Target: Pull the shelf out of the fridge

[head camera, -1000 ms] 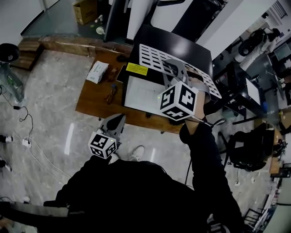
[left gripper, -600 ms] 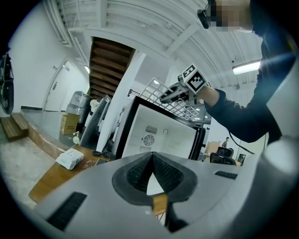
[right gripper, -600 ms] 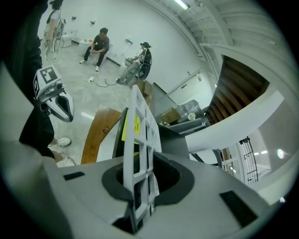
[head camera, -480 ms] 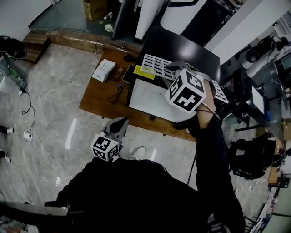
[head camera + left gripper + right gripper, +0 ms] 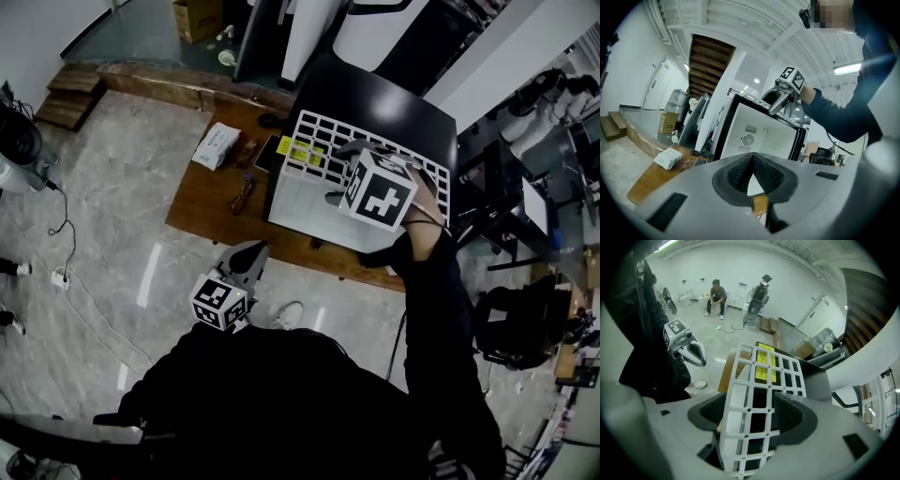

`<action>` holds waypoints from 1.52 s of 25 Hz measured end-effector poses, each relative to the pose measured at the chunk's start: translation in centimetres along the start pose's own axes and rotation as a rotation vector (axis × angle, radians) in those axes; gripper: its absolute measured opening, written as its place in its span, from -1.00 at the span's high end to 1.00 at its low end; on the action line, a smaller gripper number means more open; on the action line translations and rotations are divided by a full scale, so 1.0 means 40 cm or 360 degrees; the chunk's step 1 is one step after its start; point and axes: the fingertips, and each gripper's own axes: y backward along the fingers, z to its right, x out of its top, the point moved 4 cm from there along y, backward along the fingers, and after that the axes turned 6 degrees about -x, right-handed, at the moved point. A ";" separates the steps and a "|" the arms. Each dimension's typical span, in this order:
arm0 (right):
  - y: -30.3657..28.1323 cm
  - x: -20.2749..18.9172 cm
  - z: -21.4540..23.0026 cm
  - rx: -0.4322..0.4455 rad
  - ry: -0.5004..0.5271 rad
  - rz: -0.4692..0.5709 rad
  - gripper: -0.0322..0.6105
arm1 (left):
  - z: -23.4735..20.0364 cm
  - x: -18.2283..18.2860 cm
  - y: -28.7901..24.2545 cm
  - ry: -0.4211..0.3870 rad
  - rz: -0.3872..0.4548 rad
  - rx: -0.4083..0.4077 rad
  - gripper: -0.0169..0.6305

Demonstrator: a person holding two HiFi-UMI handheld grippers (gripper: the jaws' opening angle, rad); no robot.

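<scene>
**Right gripper view: jaws opening around the shelf, which is already out of the fridge**

Right gripper view shows the right gripper [image 5: 752,414] with its jaws opening. The white grid shelf [image 5: 769,385] stands tilted between them, and the pads seem no longer to press on it. In the head view the shelf [image 5: 412,167] lies over the black top of the fridge [image 5: 375,89], which stands on a wooden table [image 5: 206,206]. The right gripper [image 5: 339,173] is at the shelf's near edge. The pull seems finished, and this moment looks like the release.

The left gripper [image 5: 249,253] hangs low near the person's body, well apart from the fridge. Its jaws [image 5: 752,172] are pressed together on nothing.

Several things could go wrong from here. I cannot tell if the shelf rests flat on the fridge top or is partly in the air. If it is tilted when the pads let go, it may slide forward and fall to the table or the floor. A jaw could also hook a bar of the grid while drawing back and drag the shelf off the edge. The left gripper is too far away to steady it.
</scene>
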 end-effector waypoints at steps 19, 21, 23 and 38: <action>0.263 -0.050 -0.315 -0.0825 -0.0827 0.1185 0.88 | 0.138 0.116 0.056 -0.0227 0.0014 -0.0377 0.93; 0.238 -0.073 -0.385 -0.0807 -0.1096 0.1316 0.88 | 0.161 0.113 0.068 -0.0239 0.0017 -0.0427 0.93; 0.214 -0.096 -0.449 -0.0782 -0.1342 0.1414 0.88 | 0.185 0.106 0.081 -0.0252 0.0016 -0.0478 0.93; 0.193 -0.117 -0.655 -0.0959 -0.1621 0.1528 0.89 | 0.310 0.049 0.118 -0.0264 -0.0054 -0.0725 0.93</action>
